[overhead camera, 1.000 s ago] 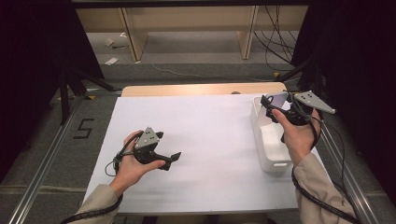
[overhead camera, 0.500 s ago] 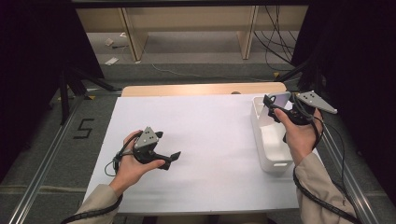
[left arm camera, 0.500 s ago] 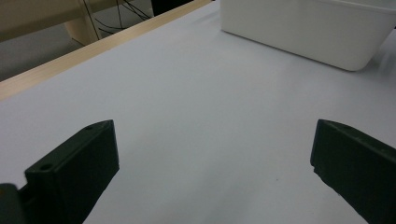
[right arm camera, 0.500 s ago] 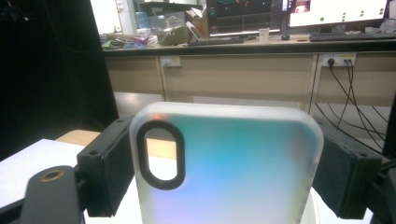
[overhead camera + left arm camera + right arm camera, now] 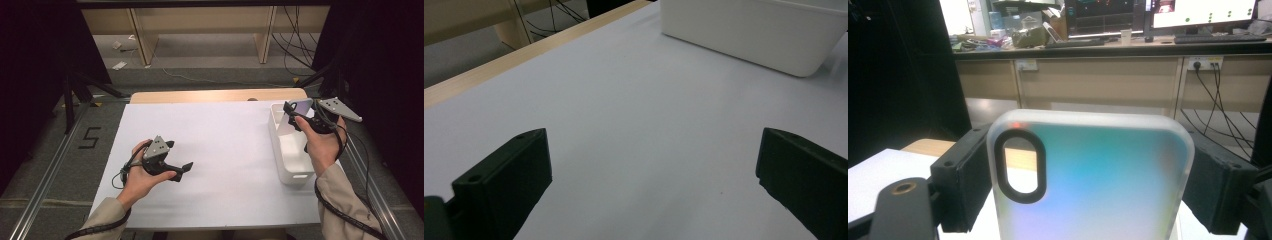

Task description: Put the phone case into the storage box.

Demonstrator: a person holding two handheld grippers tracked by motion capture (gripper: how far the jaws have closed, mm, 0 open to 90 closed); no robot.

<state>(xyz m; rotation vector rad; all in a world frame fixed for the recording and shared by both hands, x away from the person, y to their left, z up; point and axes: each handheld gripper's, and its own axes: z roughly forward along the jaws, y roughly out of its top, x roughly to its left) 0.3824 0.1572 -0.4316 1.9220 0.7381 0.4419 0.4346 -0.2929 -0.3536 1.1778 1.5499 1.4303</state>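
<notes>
My right gripper is shut on a frosted, iridescent phone case with a black-rimmed oval camera cutout; both black jaws press on its two long edges. In the high view the phone case hangs above the far end of the white bin at the table's right. My left gripper rests low over the white table sheet at the left, its jaws standing wide apart with nothing between them. In the left gripper view the fingers frame bare white sheet, and the white bin stands farther off.
A white sheet covers the table, with a wooden strip showing along its far edge. Wooden shelving and loose cables lie on the floor beyond. Black curtains stand at both sides. A desk with monitors shows far off in the right gripper view.
</notes>
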